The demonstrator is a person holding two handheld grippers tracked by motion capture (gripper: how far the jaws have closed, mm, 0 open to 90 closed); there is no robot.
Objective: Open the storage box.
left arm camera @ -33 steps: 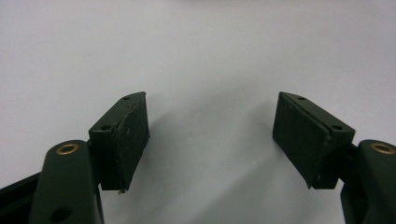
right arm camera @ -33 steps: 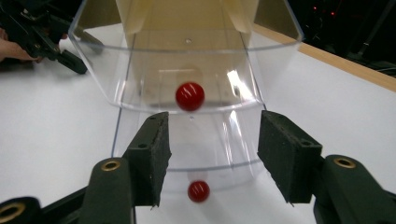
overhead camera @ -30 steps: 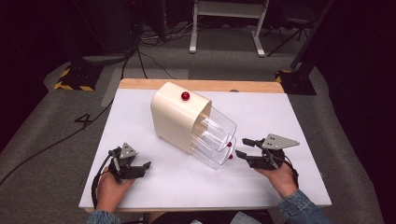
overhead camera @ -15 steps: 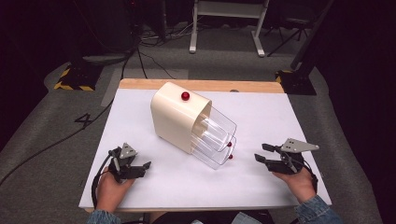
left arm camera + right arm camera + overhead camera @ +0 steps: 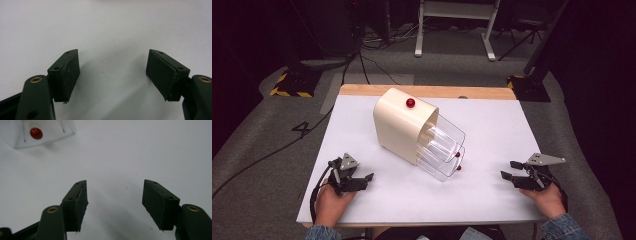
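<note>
On white table [image 5: 492,130], L gripper [image 5: 362,179] & R gripper [image 5: 508,170] both gape wide, empty, flanking cream drawer unit [image 5: 404,125].

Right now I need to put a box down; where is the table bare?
Bare: the near strip between the left hand-held gripper and right hand-held gripper, and the far right corner. The drawer unit crowds the middle.

Cream drawer box [image 5: 401,126] mid-table, red knob [image 5: 410,103] on top; two clear drawers [image 5: 443,147] pulled out toward near right, each with small red knob [image 5: 36,133].
</note>
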